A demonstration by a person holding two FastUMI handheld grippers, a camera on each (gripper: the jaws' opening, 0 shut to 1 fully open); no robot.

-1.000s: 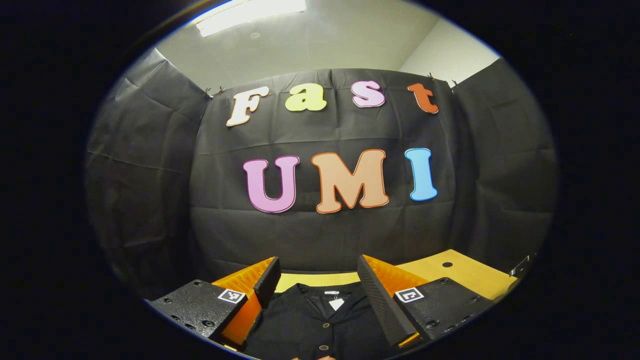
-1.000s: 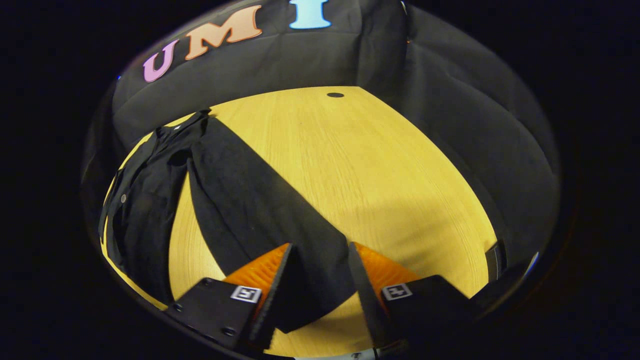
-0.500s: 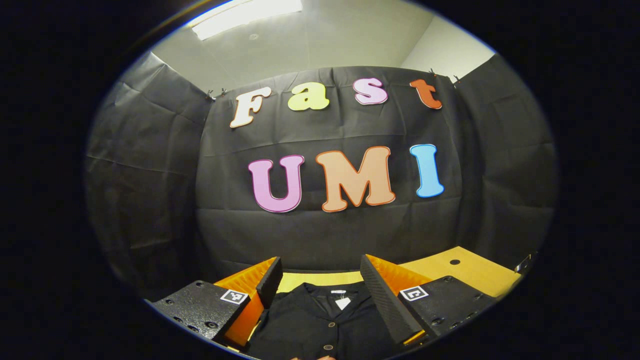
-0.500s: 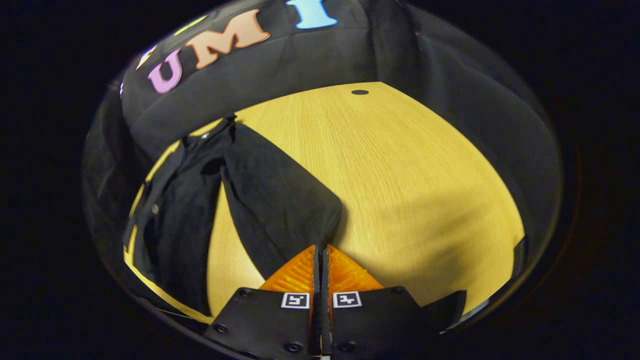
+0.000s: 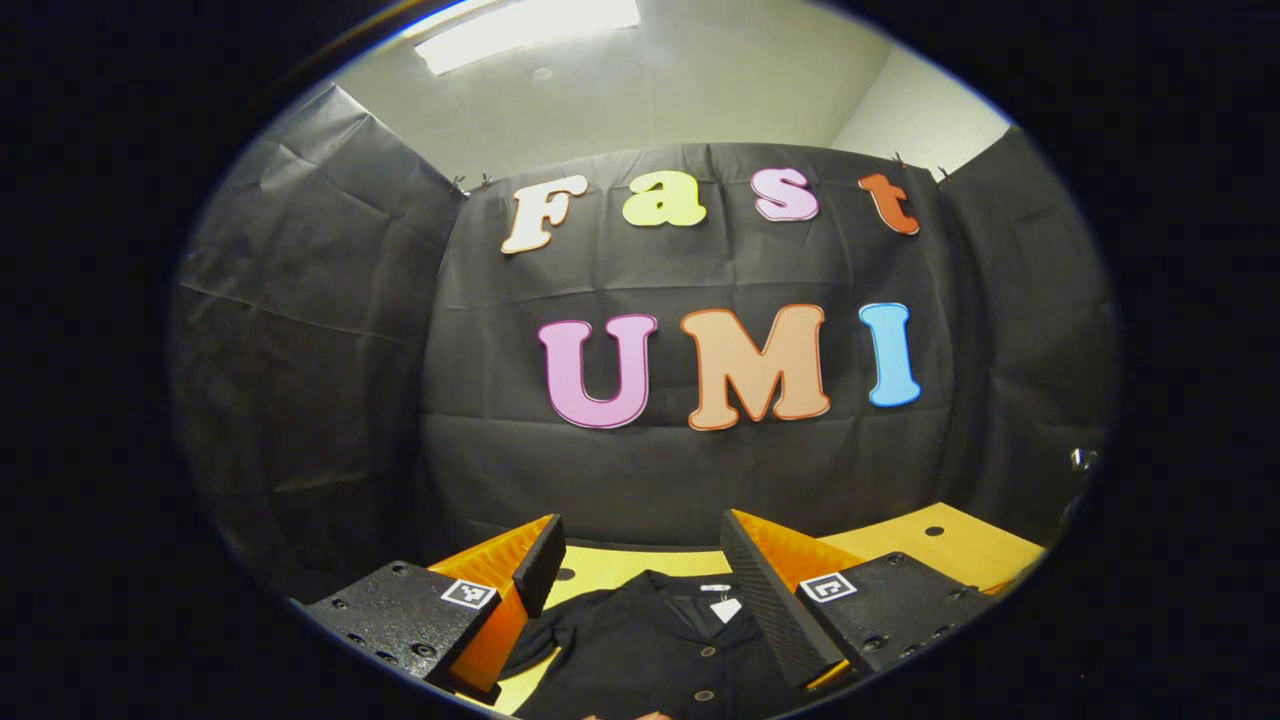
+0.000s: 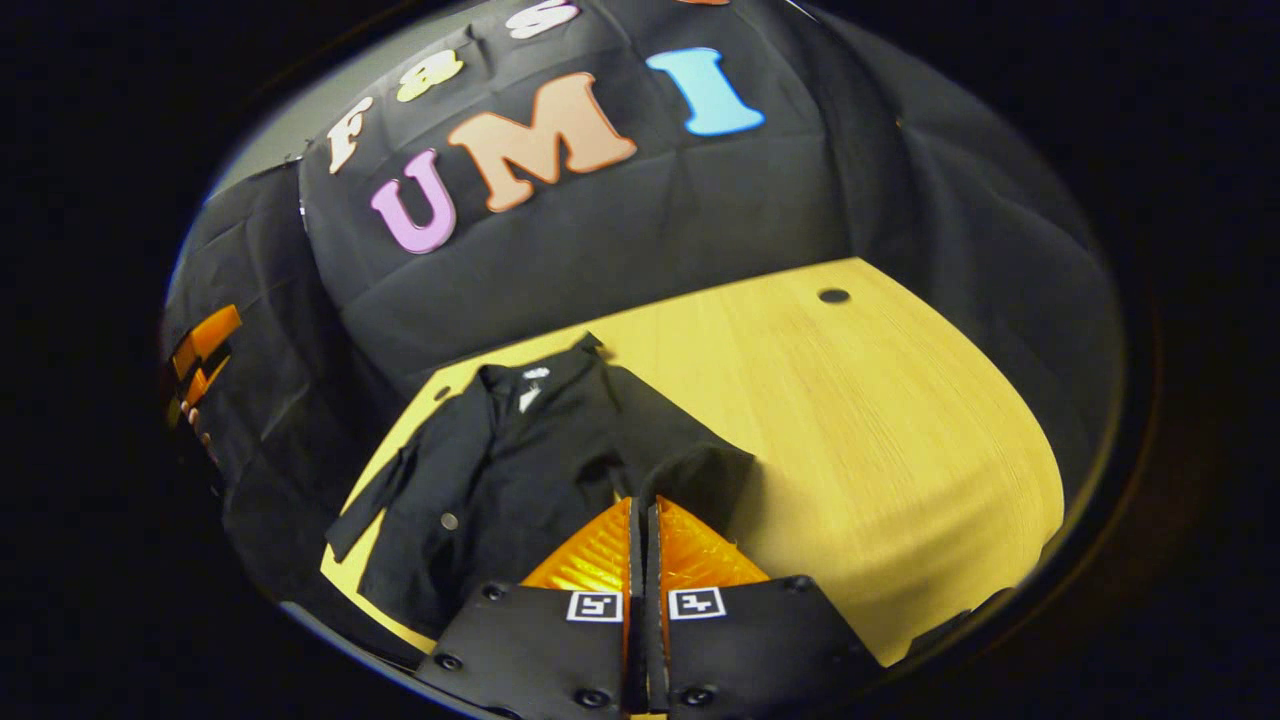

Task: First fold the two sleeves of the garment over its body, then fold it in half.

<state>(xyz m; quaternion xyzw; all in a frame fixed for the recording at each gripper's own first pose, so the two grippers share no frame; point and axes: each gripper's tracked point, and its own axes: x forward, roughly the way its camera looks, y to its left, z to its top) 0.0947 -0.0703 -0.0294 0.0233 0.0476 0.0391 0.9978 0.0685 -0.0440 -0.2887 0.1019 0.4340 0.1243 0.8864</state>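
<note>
A black buttoned garment (image 6: 500, 470) lies front up on the yellow wooden table (image 6: 880, 430), its collar towards the booth wall. My right gripper (image 6: 640, 505) is shut on the end of one sleeve (image 6: 695, 470), which is lifted and bunched near the garment's body. The other sleeve (image 6: 375, 495) lies out at the far side near the table edge. In the left gripper view, the garment's collar with a white tag (image 5: 725, 608) sits between the fingers of my left gripper (image 5: 640, 535), which hovers open above it with nothing held.
A small dark hole (image 6: 832, 296) marks the table near the wall. Black cloth walls close in the back and sides. Bare tabletop stretches to the right of the garment in the right gripper view. Orange parts of the other gripper (image 6: 205, 345) show far left.
My right gripper closed on the sleeve's end, then lifted and carried it in towards the garment's body. The left gripper stayed open and shifted only slightly.
</note>
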